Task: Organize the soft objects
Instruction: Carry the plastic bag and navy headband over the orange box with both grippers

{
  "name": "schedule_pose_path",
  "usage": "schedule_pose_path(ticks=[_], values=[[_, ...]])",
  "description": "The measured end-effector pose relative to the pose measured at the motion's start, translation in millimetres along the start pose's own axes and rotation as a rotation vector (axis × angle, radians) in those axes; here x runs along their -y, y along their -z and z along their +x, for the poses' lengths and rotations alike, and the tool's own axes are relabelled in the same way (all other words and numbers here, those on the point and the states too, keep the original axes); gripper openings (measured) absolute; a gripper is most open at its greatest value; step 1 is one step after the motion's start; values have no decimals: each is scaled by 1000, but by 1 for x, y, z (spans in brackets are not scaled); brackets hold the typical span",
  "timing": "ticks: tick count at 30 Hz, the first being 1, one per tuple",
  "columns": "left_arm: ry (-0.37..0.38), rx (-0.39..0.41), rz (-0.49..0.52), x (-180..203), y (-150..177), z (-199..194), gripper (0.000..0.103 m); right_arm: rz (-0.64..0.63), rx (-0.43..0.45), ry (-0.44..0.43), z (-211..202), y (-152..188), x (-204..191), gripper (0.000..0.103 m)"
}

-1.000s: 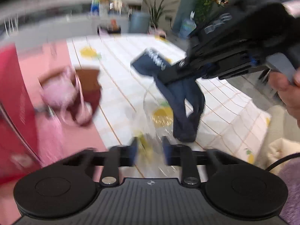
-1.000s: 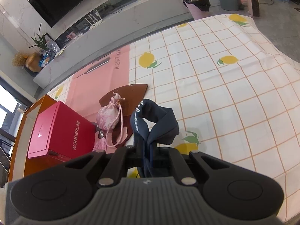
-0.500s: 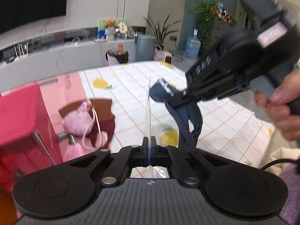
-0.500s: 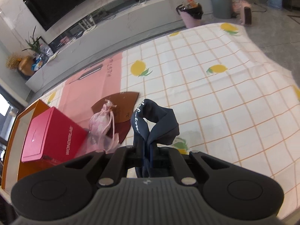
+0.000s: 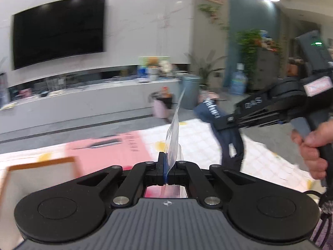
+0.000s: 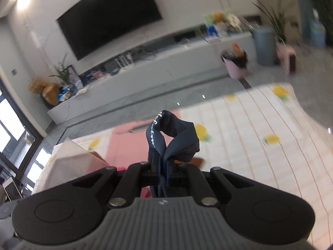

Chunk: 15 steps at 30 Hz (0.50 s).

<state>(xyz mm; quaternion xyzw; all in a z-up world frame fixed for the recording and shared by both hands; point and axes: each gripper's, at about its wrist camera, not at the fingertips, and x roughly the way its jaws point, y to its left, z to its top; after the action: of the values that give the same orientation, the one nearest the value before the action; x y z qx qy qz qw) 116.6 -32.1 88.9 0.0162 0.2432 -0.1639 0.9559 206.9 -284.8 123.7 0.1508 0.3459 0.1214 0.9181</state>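
Note:
My left gripper [image 5: 165, 166] is shut on a clear plastic bag [image 5: 173, 139], whose thin edge stands up from between the fingers. My right gripper [image 6: 164, 170] is shut on a navy blue garment with white lettering [image 6: 172, 139]. In the left wrist view the right gripper [image 5: 229, 123] is up to the right, and the garment [image 5: 231, 143] hangs from it above the lemon-print tablecloth [image 5: 199, 137]. Both grippers are raised above the table.
An orange-rimmed tray [image 5: 39, 164] lies at the table's left, also in the right wrist view [image 6: 70, 156]. A pink mat [image 5: 108, 152] covers part of the cloth [image 6: 249, 137]. Something red [image 5: 162, 191] shows under the left gripper. A TV wall and counter lie beyond.
Both grippers have risen and tilted up, so the room now fills the views. The left gripper closed on the clear bag a second ago and lifted it. The pink pouch is out of view.

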Motion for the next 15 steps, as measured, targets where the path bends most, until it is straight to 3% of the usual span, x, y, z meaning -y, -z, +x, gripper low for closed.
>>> schedule_pose_path(ticks=[10, 15], values=[[-150, -1, -41, -90, 11, -40, 0, -199, -55, -194, 44, -12, -142, 3], [-131, -66, -138, -125, 40, -35, 0, -265, -79, -284, 69, -1, -194, 3]])
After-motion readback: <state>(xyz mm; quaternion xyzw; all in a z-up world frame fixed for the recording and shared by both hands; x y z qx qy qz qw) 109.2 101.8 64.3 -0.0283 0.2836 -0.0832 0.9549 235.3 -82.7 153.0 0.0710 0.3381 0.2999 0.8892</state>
